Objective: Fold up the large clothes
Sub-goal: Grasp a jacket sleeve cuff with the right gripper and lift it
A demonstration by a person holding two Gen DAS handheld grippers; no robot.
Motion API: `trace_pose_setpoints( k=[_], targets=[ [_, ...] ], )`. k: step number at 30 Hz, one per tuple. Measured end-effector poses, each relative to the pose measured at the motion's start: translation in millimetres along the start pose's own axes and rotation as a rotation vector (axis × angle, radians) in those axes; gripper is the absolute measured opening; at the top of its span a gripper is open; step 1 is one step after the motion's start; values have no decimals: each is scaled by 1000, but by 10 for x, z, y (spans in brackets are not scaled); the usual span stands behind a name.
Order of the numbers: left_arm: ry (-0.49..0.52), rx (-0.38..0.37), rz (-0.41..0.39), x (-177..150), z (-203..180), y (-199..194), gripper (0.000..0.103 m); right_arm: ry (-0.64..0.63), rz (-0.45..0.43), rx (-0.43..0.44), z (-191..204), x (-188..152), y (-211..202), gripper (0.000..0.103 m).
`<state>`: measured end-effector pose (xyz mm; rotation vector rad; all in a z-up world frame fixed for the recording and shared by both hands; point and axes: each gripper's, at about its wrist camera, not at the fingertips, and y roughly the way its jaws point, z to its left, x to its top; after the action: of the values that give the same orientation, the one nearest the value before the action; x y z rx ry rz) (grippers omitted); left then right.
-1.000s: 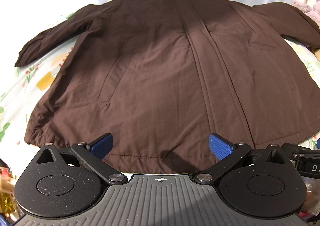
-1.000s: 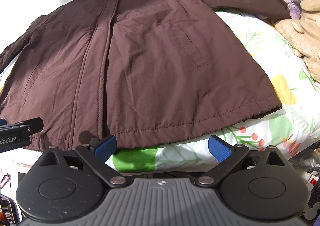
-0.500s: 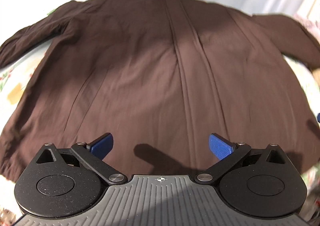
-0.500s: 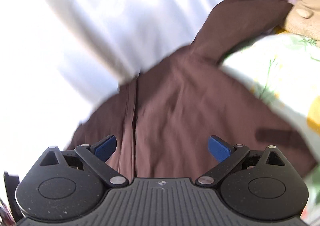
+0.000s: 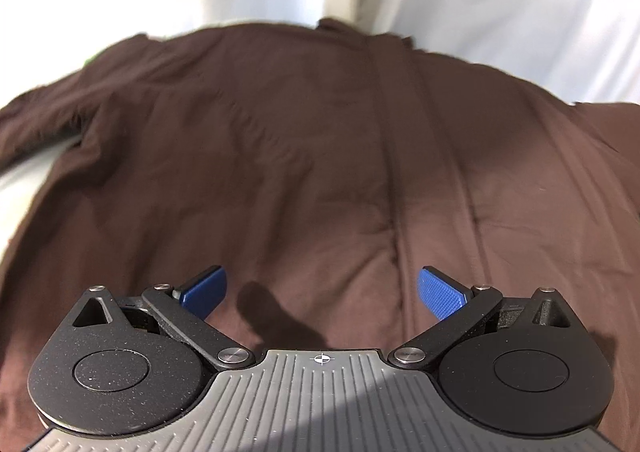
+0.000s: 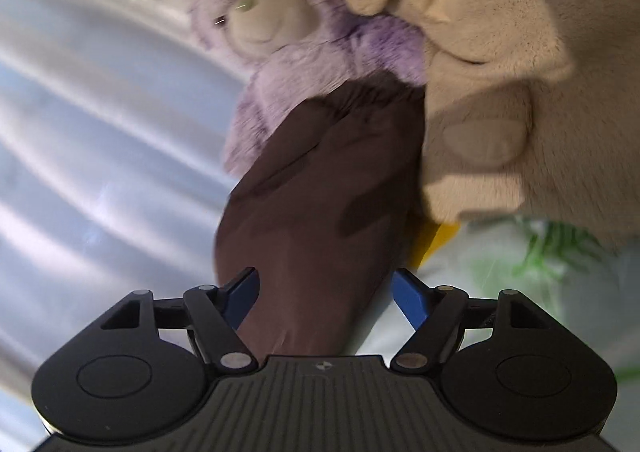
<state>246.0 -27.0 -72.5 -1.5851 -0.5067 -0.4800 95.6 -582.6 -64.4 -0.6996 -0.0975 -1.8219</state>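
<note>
**Jacket spread flat, both grippers spread wide above it**

Jacket [image 5: 320, 156], dark brown, lies front-up and spread out ahead of the left gripper [image 5: 322, 292], filling nearly all of the left wrist view. Its centre placket runs away from the fingers, just inside the right blue pad [image 5: 440, 292], up to the collar at the far edge before a pale curtain [image 5: 500, 4]. One sleeve trails off beyond the left pad. The left gripper's fingers stand wide apart, holding nothing, with their shadow on the cloth between them.

In the right wrist view the jacket's other sleeve [image 6: 320, 204] stretches straight ahead between the fingers of the right gripper [image 6: 324, 294], which are also wide apart and closed on nothing. The cuff end reaches a purple plush bear [image 6: 288, 36], touching it, with a beige plush toy [image 6: 520, 72] just beyond the right pad. A floral sheet [image 6: 500, 264] shows beside that pad. This view is blurred.
</note>
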Motion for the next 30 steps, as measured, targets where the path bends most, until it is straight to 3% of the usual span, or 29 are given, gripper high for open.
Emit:
trace_pose_setpoints(
  k=[2, 4, 7, 10, 12, 15, 18, 20, 25, 30],
  targets=[
    [-32, -4, 39, 3, 78, 120, 103, 48, -17, -4, -46, 26, 88, 69],
    [-34, -16, 19, -14, 136, 137, 103, 111, -28, 10, -139, 112, 236, 62],
    [-43, -31, 13, -31, 194, 166, 103, 211, -30, 34, -282, 192, 362, 42],
    [-40, -41, -5, -85, 208, 155, 103, 130, -36, 56, -169, 187, 276, 27],
    [-9, -32, -14, -108, 185, 163, 103, -57, -74, 13, 110, 140, 161, 20],
    [19, -5, -28, -125, 130, 184, 103, -408, -162, -46, 727, -81, -6, 18],
    [-17, 2, -27, -95, 135, 177, 103, -819, -262, -46, 1407, -566, -213, 18],
    [-34, -9, -6, -37, 148, 168, 103, -1106, -283, 3, 1787, -1049, -316, 18],
    [-119, -145, -51, 136, 274, 77, 103, -1599, -81, 126, 2096, -2460, -188, 19],
    [-136, -256, -91, 305, 283, 66, 103, -1915, 121, 64, 1789, -3578, 285, 19]
  ],
)
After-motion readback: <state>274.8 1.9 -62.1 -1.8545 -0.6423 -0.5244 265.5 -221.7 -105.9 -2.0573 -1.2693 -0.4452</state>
